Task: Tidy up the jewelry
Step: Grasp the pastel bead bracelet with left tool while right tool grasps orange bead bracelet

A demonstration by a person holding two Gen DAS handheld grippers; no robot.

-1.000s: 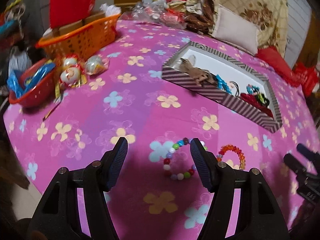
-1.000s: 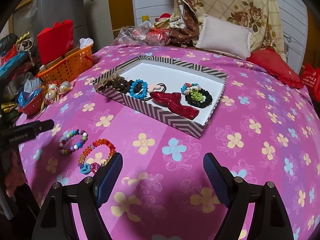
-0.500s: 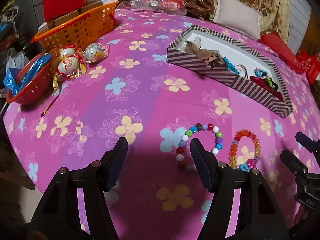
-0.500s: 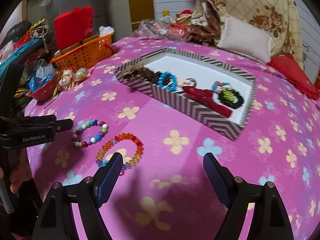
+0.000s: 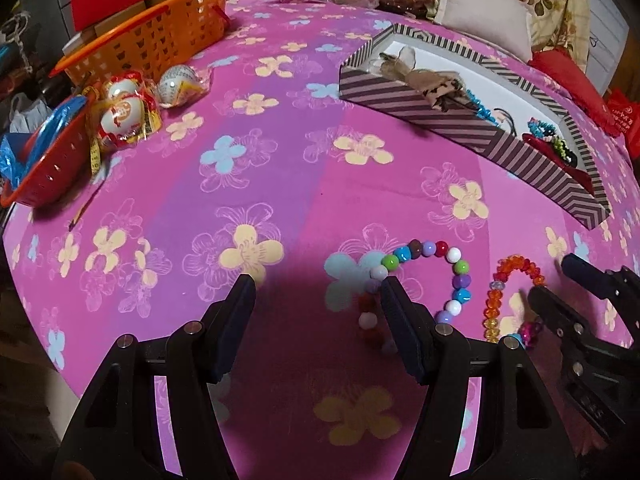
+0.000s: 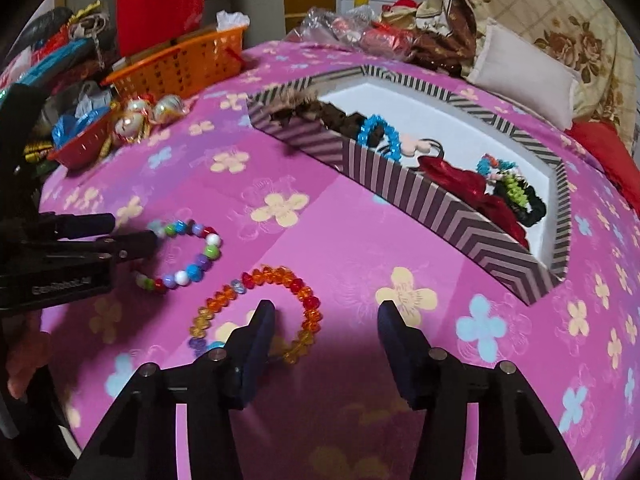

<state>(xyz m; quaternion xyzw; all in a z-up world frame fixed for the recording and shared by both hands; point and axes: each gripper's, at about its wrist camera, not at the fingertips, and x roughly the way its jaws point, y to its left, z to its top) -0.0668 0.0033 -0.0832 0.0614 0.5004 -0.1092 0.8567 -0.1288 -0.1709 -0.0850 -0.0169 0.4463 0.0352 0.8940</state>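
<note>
Your two wrist cameras are looking low and close across the pink floral cloth (image 5: 280,168), both taking in the striped tray (image 6: 440,208) at two o'clock and each other's gripper.

Bare pink flowered cloth (image 5: 280,168) lying open between striped cardboard tray (image 6: 420,192) and two bead bracelets; orange plastic basket (image 5: 152,40), red bowl (image 5: 44,176), foil-wrapped eggs (image 5: 120,112) crowding far left edge

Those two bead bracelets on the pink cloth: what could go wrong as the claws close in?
The multicolored bracelet and orange bracelet lie close together, so one open claw might snag both. The left claw and right claw work side by side and could bump. The beads might slip from the pads.
</note>
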